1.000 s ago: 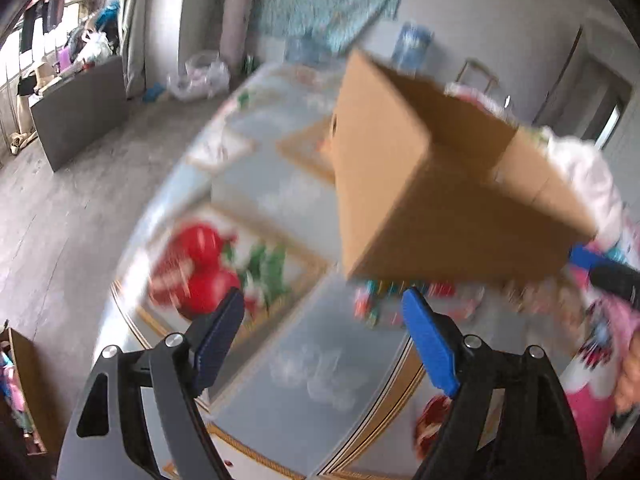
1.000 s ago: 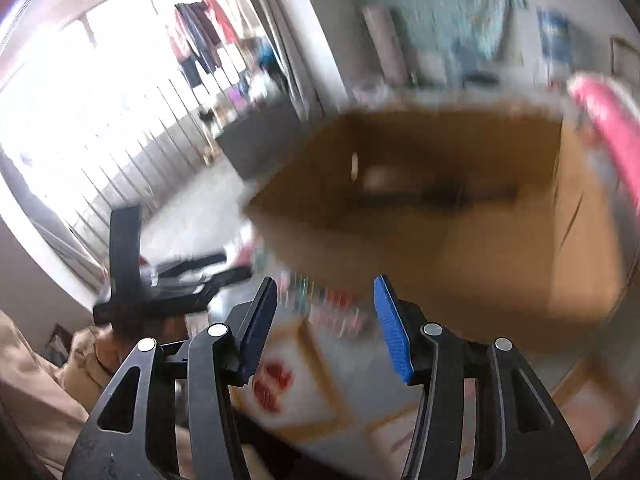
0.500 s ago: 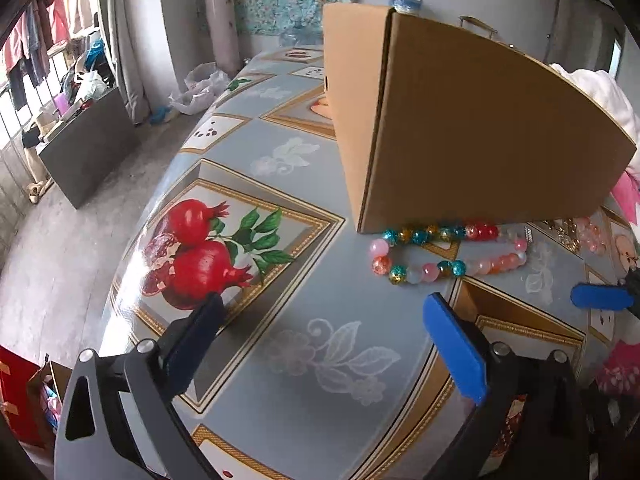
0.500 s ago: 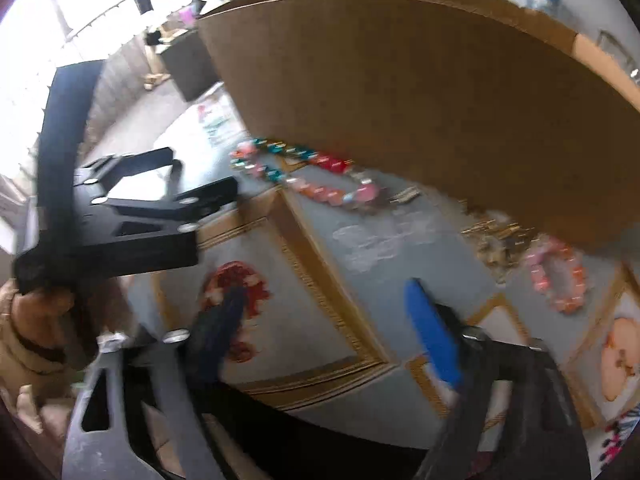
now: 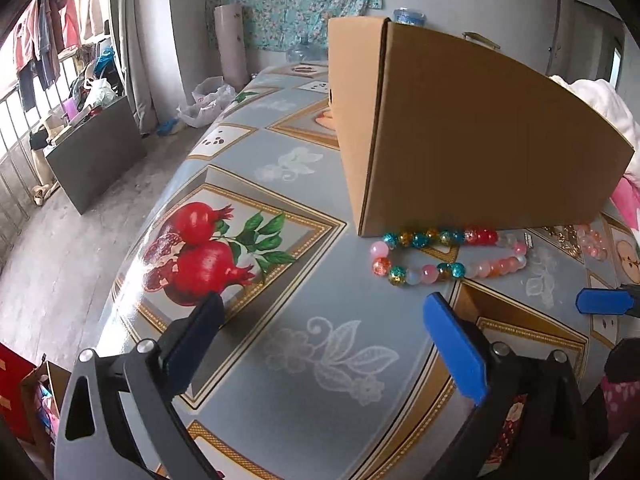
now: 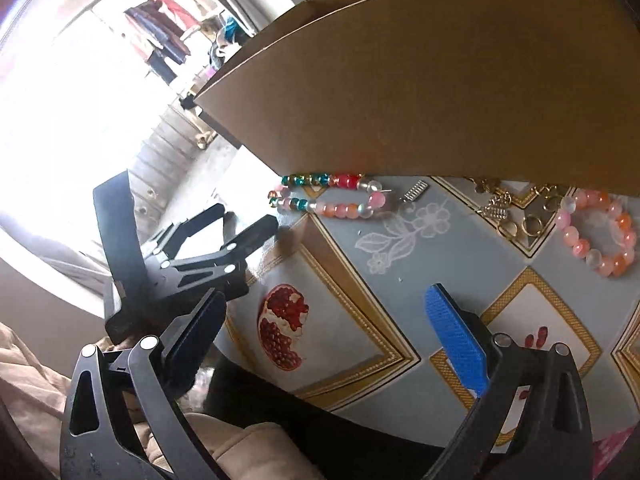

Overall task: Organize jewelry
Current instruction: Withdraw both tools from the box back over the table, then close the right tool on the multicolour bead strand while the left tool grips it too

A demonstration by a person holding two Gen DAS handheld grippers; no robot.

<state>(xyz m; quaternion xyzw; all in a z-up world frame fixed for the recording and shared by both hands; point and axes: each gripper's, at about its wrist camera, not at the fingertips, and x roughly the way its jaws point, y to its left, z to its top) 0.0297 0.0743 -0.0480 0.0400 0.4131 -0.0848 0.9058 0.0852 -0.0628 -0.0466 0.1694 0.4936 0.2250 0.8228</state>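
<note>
Below, both the left tongs (image 5: 320,334) and right tongs (image 6: 326,326) are held wide open, empty, above the patterned worktop (image 5: 304,412). A multicoloured bead necklace (image 5: 444,252) is laid against the brown cardboard box (image 5: 480,132).

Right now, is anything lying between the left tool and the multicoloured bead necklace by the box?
Nothing visible: only bare patterned tablecloth separates the open left tool from the multicoloured bead necklace, which lies against the brown cardboard box.

Bare tablecloth (image 5: 320,300) lay open ahead of my left gripper (image 5: 320,344). The cardboard box (image 5: 480,140) walled off the far side, with the bead necklace (image 5: 440,256) hard against its foot.
</note>
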